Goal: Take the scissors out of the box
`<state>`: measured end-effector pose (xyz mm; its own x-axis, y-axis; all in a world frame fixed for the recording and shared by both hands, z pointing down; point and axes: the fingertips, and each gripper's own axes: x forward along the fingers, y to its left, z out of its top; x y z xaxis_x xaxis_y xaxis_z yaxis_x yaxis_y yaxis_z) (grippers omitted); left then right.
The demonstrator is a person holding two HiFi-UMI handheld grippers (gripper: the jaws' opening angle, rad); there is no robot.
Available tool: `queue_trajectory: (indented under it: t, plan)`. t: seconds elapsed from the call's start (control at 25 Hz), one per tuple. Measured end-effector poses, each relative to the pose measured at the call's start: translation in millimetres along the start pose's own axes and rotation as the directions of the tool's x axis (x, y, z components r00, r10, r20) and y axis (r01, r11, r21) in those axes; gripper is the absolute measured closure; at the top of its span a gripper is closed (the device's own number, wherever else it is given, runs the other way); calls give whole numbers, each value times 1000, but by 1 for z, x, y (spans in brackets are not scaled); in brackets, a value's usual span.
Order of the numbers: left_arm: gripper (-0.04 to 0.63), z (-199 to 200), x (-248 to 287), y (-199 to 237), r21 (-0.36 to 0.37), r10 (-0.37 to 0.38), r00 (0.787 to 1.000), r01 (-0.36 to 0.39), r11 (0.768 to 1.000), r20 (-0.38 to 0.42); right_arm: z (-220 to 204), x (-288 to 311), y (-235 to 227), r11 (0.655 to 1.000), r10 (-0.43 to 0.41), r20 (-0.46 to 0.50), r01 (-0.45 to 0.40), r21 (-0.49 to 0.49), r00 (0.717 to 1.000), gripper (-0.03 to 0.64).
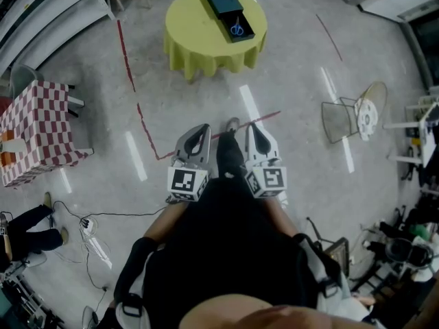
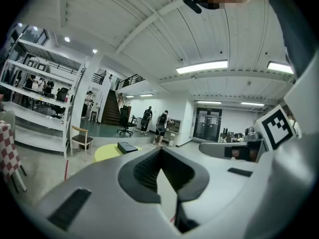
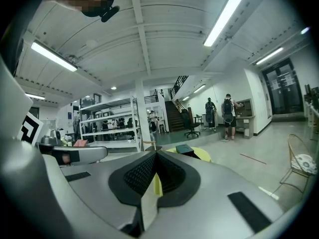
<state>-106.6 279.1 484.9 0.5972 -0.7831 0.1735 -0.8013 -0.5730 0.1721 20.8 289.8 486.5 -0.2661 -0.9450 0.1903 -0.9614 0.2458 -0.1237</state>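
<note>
Approach step: left gripper and right gripper both closed and empty, well apart from the table. Scissors lie in the box. Next, I judge: get near and open one gripper.

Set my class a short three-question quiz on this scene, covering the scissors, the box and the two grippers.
1. True or false: the scissors lie in the box on the round yellow table.
2. Choose one. The left gripper and right gripper are: A) both shut, with nothing between the fingers; B) both wide open; C) shut on the scissors.
3. Short answer: what pattern is on the cloth of the table at the head view's left edge?

Key: 1 true; 2 A; 3 red-and-white checks.
</note>
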Motion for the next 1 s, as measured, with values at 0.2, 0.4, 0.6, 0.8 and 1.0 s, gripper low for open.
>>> queue_trajectory:
  t: [0.2, 0.4, 0.6, 0.8, 1.0]
  plan:
    - [598, 12, 46, 21, 15, 12, 1000, -12, 1000, -8, 14, 49, -28, 1000, 1, 9, -1, 6, 1000, 618]
    - [598, 29, 109, 31, -8, 22, 1000, -22, 1000, -12, 37, 102, -70, 1000, 8, 5, -8, 8, 1000, 618]
    - [598, 50, 179, 43, -7, 43, 999, -43, 999, -25, 53, 160, -113, 999, 44, -23, -44, 2, 999, 618]
    - [598, 70, 247, 52, -12, 68, 997, -68, 998, -25, 66, 216, -152, 995, 92, -43, -93, -22, 995, 618]
    - [598, 88, 302, 55, 4, 96, 995, -96, 995, -16, 71, 262, -191, 993, 116, -84, -118, -23, 990, 618]
